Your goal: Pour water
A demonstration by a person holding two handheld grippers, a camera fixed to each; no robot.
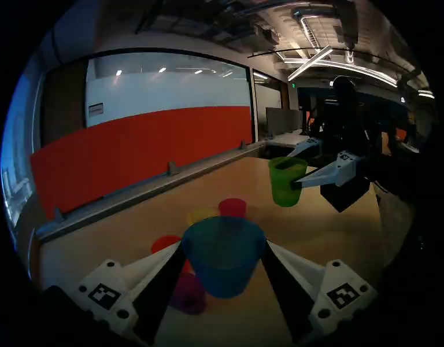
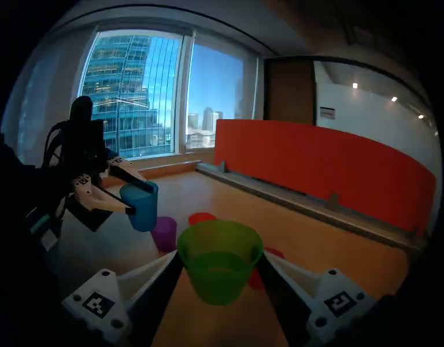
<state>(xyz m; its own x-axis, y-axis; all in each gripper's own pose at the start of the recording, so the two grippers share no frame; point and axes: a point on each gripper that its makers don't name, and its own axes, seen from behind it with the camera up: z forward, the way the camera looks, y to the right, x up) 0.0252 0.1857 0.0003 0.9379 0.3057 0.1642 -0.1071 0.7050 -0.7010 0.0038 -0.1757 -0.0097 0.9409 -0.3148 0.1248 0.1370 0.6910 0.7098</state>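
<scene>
In the left gripper view my left gripper (image 1: 224,263) is shut on a blue cup (image 1: 224,260), held upright above the wooden table (image 1: 314,231). Farther off, the right gripper (image 1: 297,173) holds a green cup (image 1: 286,180) upright in the air. In the right gripper view my right gripper (image 2: 219,269) is shut on that green cup (image 2: 219,267), which looks to have some liquid in it. To the left there, the left gripper (image 2: 132,196) carries the blue cup (image 2: 141,205).
Small cups stand on the table below: a red cup (image 1: 232,206), a yellow cup (image 1: 200,216), an orange-red cup (image 1: 164,243) and a purple cup (image 1: 188,292). An orange partition (image 1: 141,150) runs along the table's far edge. Windows (image 2: 135,92) lie beyond.
</scene>
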